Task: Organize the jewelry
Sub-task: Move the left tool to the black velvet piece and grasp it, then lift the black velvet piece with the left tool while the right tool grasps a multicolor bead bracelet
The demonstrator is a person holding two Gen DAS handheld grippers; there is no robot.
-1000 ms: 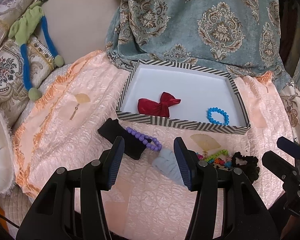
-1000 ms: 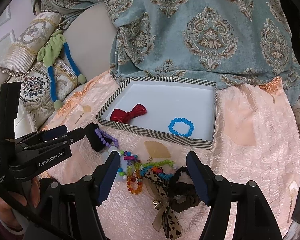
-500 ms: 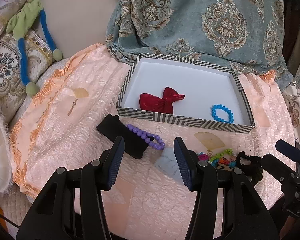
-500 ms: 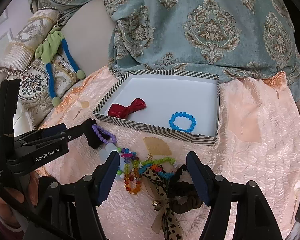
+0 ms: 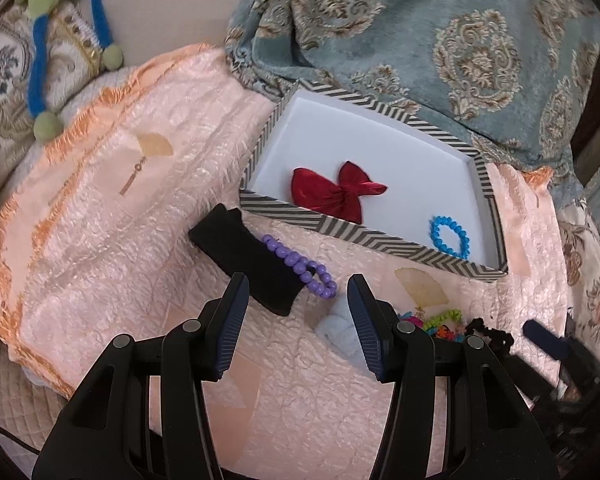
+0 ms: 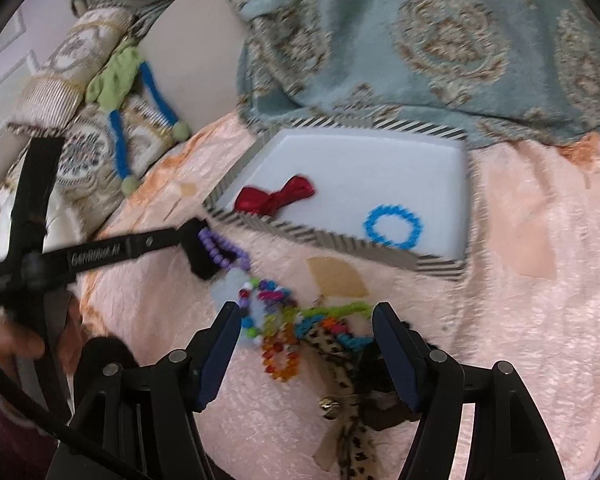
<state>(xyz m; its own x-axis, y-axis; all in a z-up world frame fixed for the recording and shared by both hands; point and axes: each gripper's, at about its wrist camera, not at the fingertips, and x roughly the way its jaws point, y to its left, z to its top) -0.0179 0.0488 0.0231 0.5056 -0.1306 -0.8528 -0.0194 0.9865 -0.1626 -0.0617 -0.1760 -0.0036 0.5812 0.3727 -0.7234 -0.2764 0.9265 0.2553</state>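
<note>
On the pink blanket (image 5: 100, 240), now closer and lower over the loose pieces, left tongs (image 5: 296, 300) wide and empty near the purple beads (image 5: 300, 266), right tongs (image 6: 306, 330) wide and empty over the bead pile (image 6: 276, 320), striped box (image 5: 380, 236) just behind, so probably about to grab more.

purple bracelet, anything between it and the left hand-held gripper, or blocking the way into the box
Nothing visible lies between the open left hand-held gripper and the purple bracelet. The bracelet lies partly on a black cloth piece. Between it and the box floor stands only the box's striped front wall, which it must be lifted over.
</note>
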